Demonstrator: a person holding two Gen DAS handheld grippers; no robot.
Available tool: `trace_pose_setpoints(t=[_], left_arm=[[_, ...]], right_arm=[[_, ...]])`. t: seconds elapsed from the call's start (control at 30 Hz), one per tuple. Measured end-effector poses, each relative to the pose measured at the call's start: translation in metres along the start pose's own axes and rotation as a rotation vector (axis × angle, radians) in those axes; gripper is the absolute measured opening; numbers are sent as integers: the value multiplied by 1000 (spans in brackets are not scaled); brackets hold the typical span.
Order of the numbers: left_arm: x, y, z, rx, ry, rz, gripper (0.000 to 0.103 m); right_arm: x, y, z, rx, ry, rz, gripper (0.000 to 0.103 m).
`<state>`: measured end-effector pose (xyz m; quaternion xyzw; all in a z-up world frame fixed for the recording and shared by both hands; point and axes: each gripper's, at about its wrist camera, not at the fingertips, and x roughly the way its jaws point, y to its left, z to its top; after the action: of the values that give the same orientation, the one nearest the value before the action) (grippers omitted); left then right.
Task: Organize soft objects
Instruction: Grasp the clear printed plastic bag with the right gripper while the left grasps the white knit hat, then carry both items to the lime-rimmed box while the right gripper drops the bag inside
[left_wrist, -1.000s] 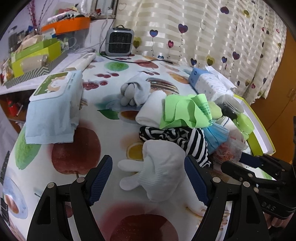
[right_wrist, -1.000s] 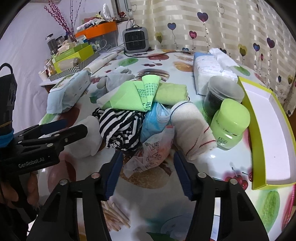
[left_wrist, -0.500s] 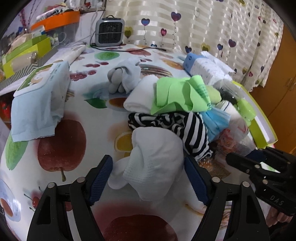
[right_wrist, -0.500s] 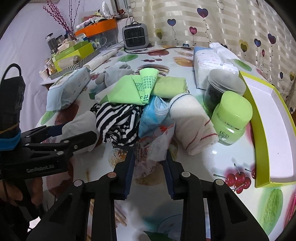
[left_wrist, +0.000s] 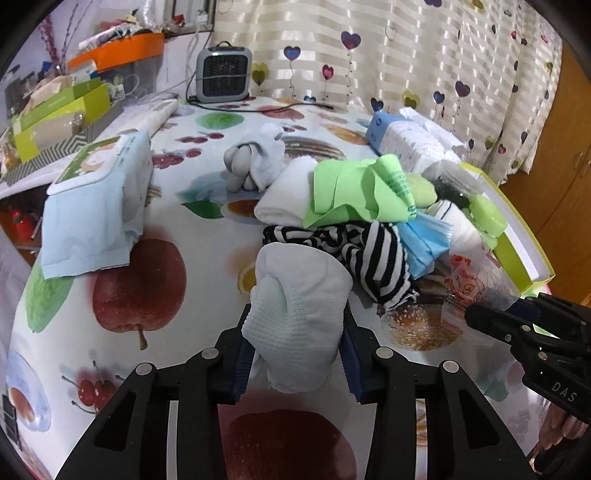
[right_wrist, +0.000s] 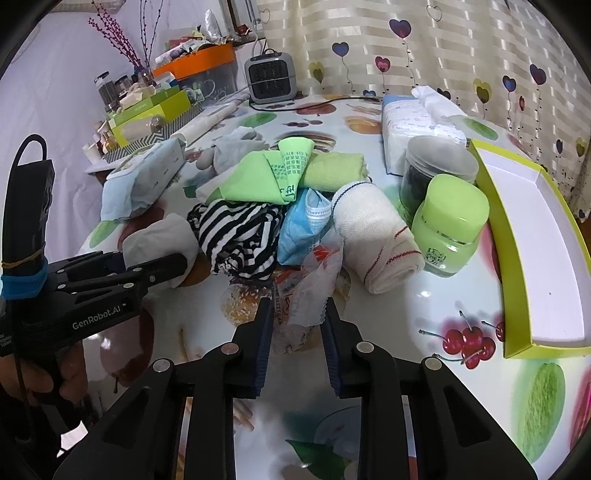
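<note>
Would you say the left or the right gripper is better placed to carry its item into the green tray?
Right, probably: the right gripper, jaws closing on the plastic wrapper, sits nearer the green tray. The left gripper, closing around the white sock, is farther away.

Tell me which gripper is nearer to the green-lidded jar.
Right. The right gripper, closing on a plastic wrapper, sits just left of the green-lidded jar. The left gripper, closing on a white sock, is beyond the striped cloth.

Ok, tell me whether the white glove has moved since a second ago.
Yes. The white glove has bunched up between the closing left hand-held gripper, its fingers drawn in off the tablecloth's red apple.
</note>
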<state>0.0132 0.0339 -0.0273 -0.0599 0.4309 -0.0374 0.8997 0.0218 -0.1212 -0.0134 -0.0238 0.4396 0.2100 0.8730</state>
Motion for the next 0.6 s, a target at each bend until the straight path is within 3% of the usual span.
trace_pose_setpoints(t=[0.6], left_arm=[[-29,-26,19,46,-97,-4,40]], right_arm=[[-38,-5,6,10,-114,21,27]])
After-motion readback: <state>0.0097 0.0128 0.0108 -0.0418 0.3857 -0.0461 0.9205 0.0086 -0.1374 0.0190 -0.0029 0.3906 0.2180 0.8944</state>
